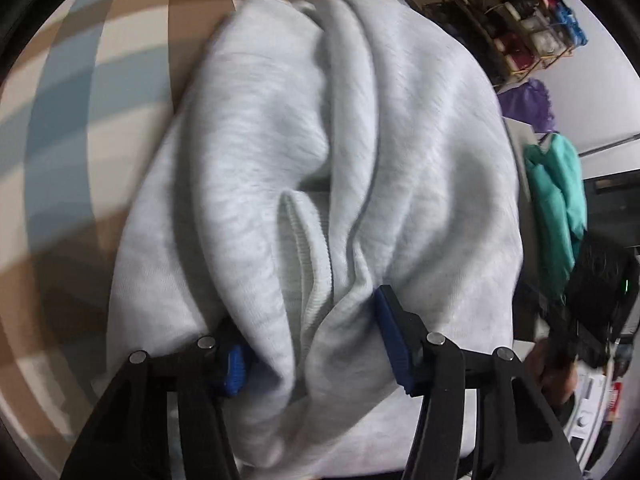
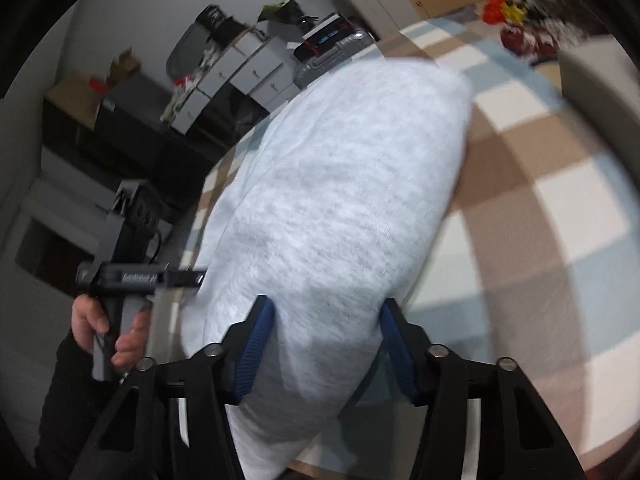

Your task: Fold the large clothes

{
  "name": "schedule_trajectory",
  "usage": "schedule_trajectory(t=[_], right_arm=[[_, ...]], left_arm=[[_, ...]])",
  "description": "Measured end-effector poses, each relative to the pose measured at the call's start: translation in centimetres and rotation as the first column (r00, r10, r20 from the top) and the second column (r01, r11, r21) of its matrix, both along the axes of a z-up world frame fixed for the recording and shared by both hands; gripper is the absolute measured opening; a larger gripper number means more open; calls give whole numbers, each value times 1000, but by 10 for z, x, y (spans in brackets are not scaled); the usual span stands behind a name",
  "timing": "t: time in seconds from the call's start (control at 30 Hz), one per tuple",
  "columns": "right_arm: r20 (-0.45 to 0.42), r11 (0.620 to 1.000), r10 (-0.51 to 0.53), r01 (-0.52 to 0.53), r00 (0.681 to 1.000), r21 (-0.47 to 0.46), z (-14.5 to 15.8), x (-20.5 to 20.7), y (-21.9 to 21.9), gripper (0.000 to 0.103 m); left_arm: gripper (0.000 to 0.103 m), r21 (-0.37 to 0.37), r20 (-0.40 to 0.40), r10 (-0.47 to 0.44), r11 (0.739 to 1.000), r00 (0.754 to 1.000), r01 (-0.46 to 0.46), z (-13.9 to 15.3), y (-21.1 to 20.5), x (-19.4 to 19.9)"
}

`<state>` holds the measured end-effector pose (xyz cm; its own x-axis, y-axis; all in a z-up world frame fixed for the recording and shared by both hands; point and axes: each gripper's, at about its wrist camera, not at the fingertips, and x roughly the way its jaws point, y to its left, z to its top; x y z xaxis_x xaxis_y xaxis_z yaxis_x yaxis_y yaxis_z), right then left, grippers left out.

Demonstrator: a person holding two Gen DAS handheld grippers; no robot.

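Note:
A light grey sweatshirt (image 1: 280, 152) lies bunched in thick folds on a checked bed cover (image 1: 72, 128), a ribbed cuff (image 1: 304, 248) showing between the folds. My left gripper (image 1: 308, 320) is shut on a gathered bundle of this fabric, and its left pad is half buried in the cloth. In the right wrist view the sweatshirt (image 2: 340, 184) looks like a smooth padded mass. My right gripper (image 2: 326, 306) is shut on its near end, blue pads (image 2: 256, 352) pressing both sides. Each view shows the other gripper held in a hand (image 2: 96, 328) at the frame's edge.
The checked cover (image 2: 540, 208) spreads beyond the garment on the bed. Beside the bed hang a teal garment (image 1: 556, 200) and a purple one (image 1: 528, 100), with a wire shelf (image 1: 520, 20) of items behind. White drawers (image 2: 248, 68) and a grey suitcase (image 2: 332, 56) stand by the wall.

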<state>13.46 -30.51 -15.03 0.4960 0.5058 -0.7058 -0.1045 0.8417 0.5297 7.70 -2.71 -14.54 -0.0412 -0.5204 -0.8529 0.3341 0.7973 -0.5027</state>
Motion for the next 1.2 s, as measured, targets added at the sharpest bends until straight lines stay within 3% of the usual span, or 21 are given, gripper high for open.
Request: schedule_trajectory(t=[0.03, 0.1, 0.23, 0.33, 0.37, 0.47, 0.53, 0.6, 0.63, 0.7, 0.77, 0.87, 0.97, 1.0, 1.03, 1.07, 1.1, 1.2], right_arm=[[7, 999, 5, -5, 1000, -37, 7, 8, -3, 32], [1, 998, 17, -17, 1000, -68, 15, 22, -8, 22], [-86, 979, 119, -131, 989, -155, 16, 43, 7, 25], [-118, 968, 137, -158, 984, -196, 21, 46, 19, 26], [-119, 965, 135, -158, 984, -211, 23, 46, 22, 26], [-94, 958, 147, -165, 985, -233, 32, 32, 30, 37], [-79, 970, 147, -159, 986, -186, 31, 14, 29, 52], [-54, 985, 102, -108, 993, -132, 29, -8, 34, 64], [-16, 981, 104, -106, 994, -164, 31, -17, 40, 68], [33, 967, 89, -79, 995, -244, 33, -33, 51, 68], [64, 973, 49, -33, 997, -227, 31, -40, 51, 68], [108, 985, 6, 12, 994, -170, 24, -48, 45, 69], [125, 983, 11, 13, 992, -185, 22, -52, 45, 65], [129, 983, 11, 13, 992, -186, 21, -52, 45, 64], [129, 983, 9, 15, 992, -181, 22, -52, 44, 64], [129, 985, 6, 17, 992, -175, 22, -53, 43, 64], [128, 985, 3, 18, 992, -169, 22, -55, 43, 64], [116, 981, 18, 5, 993, -196, 25, -55, 45, 64]], left_arm=[[52, -20, -10, 4, 1000, 1000, -5, -1, 1, -6], [52, -57, -19, -13, 998, 1000, 12, -2, -3, -25], [51, -97, 1, -43, 994, 999, 43, 1, -11, -66], [52, -119, -9, -14, 993, 1000, 12, 9, 3, -60], [52, -96, -6, 16, 995, 1000, -16, 13, 15, -60], [52, -68, 84, 74, 995, 994, -68, 33, 38, -60], [52, -71, 141, 79, 995, 987, -69, 55, 48, -55], [52, -156, 175, 96, 985, 980, -68, 75, 55, -48], [55, -189, 179, 109, 979, 978, -75, 81, 54, -40], [60, -207, 174, 119, 975, 977, -82, 83, 43, -26], [60, -170, 152, 105, 982, 983, -79, 68, 26, -8], [60, -160, 46, 97, 983, 994, -89, 40, 2, 13], [60, -80, 17, 133, 988, 991, -131, 20, -3, 23], [58, -76, 13, 139, 988, 990, -137, 16, -4, 26], [45, -85, 20, 139, 987, 990, -137, 17, -6, 24], [20, -108, 38, 123, 987, 992, -118, 21, -6, 23], [13, -130, 49, 110, 986, 993, -103, 24, -8, 22], [6, -162, 94, 92, 984, 991, -76, 45, -11, 19]])
